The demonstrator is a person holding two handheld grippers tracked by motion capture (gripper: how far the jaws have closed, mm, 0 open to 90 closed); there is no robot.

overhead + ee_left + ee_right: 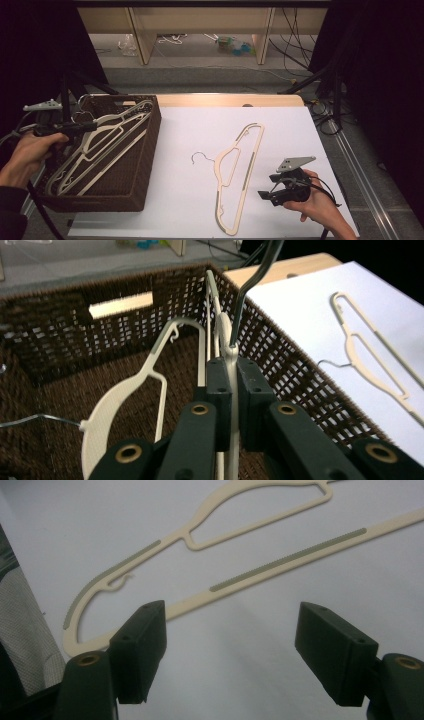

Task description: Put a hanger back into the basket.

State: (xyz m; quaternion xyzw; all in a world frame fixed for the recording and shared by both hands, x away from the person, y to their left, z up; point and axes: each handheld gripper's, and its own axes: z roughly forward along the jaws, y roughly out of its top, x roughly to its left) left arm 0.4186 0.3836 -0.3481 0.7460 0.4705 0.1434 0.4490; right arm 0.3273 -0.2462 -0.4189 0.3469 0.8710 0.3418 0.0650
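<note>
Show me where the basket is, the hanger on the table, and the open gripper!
basket [150, 145]: high view, right woven wall.
hanger on the table [256, 142]: high view, straight bottom bar.
right gripper [230, 650]: right gripper view, gap between open jaws.

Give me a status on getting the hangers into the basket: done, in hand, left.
Done: one cream hanger already lies inside the wicker basket. In hand: the left gripper is shut on a second hanger, held over the basket. Left: a third hanger on the table lies flat on the white sheet, with the open right gripper hovering beside it, not touching.
</note>
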